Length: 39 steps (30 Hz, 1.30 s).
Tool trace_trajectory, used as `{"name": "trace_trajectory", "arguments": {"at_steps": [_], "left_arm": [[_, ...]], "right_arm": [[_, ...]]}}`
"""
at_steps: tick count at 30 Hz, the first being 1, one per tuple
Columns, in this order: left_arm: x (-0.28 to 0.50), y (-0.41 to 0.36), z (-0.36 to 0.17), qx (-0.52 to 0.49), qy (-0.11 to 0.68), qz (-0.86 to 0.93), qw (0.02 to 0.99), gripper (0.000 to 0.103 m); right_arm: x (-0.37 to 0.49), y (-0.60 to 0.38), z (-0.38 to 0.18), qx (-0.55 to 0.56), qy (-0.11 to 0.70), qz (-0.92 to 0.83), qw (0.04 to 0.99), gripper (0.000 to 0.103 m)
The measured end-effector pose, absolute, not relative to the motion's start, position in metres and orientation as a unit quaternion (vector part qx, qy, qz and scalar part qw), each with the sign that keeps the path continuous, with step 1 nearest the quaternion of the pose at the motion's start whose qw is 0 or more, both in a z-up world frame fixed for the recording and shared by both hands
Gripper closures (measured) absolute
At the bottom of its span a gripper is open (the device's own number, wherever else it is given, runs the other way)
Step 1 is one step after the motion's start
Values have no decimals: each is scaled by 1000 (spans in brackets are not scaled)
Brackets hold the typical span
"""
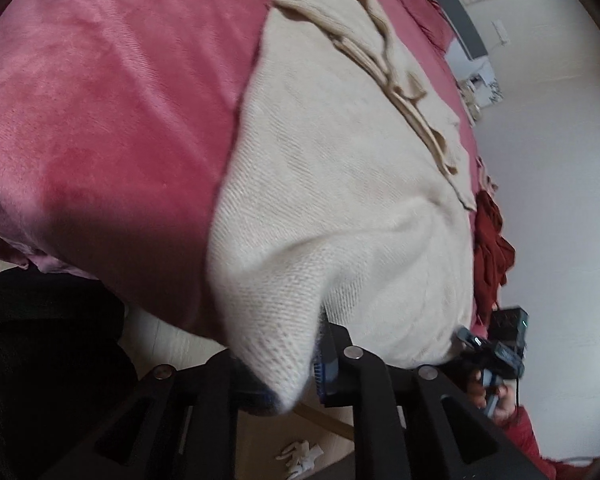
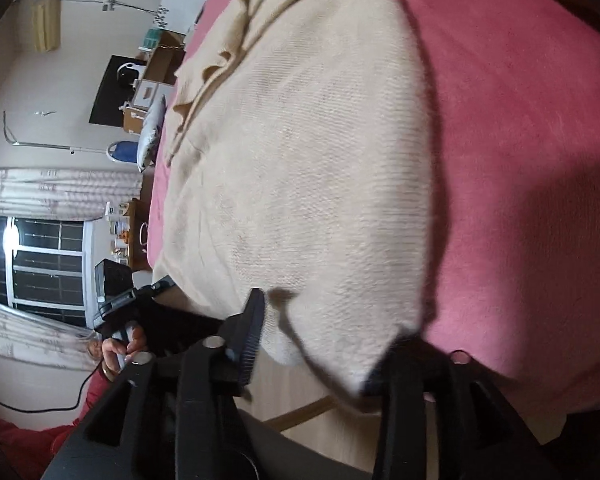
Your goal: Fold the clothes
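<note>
my left hand-held gripper is clamped on one near corner of the cream knit garment — my right hand-held gripper is pinching the other near corner. the garment lies spread across the pink bed, its near hem pulled just past the bed's near edge, with a rumpled fold at its far end.

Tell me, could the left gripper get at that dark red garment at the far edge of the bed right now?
Probably not yet. The left gripper looks shut on a corner of the cream sweater, so it is occupied. The dark red garment lies beyond the sweater's far side, uncovered, but the gripper would have to let go first.
</note>
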State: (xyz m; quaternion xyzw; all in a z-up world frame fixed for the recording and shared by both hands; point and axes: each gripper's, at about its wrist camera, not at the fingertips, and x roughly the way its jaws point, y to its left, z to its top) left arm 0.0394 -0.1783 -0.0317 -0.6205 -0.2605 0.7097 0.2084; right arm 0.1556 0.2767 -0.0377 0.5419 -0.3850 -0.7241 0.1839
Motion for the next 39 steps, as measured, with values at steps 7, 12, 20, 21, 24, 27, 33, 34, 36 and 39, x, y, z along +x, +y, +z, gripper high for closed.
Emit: {"name": "trace_trajectory", "arguments": {"at_steps": [7, 12, 20, 21, 24, 27, 33, 34, 36, 39], "left_arm": [[32, -177, -44, -634, -266, 698, 201, 89], [34, -185, -46, -633, -280, 694, 198, 89], [39, -188, -48, -625, -284, 702, 190, 89], [39, -188, -48, -624, -284, 703, 189, 89], [39, -188, -49, -624, -287, 702, 186, 89], [38, -192, -51, -625, -300, 697, 185, 89], [39, -191, -47, -625, -279, 706, 182, 96], [40, -190, -45, -624, -270, 710, 182, 98], [43, -189, -38, -620, -259, 716, 187, 99], [49, -190, -27, -615, -254, 717, 209, 100]], "right_arm": [[159, 261, -21, 547, -305, -754, 196, 21], [166, 280, -21, 530, -339, -753, 194, 21], [179, 310, -23, 506, -396, -745, 179, 31], [178, 310, -23, 512, -393, -745, 171, 41], [173, 312, -24, 534, -365, -751, 133, 80], [173, 320, -29, 546, -368, -743, 120, 92], [176, 324, -35, 544, -398, -724, 147, 95], [177, 324, -35, 543, -403, -721, 150, 95], [178, 325, -35, 540, -414, -716, 156, 96], [181, 325, -31, 536, -419, -713, 167, 96]]}}
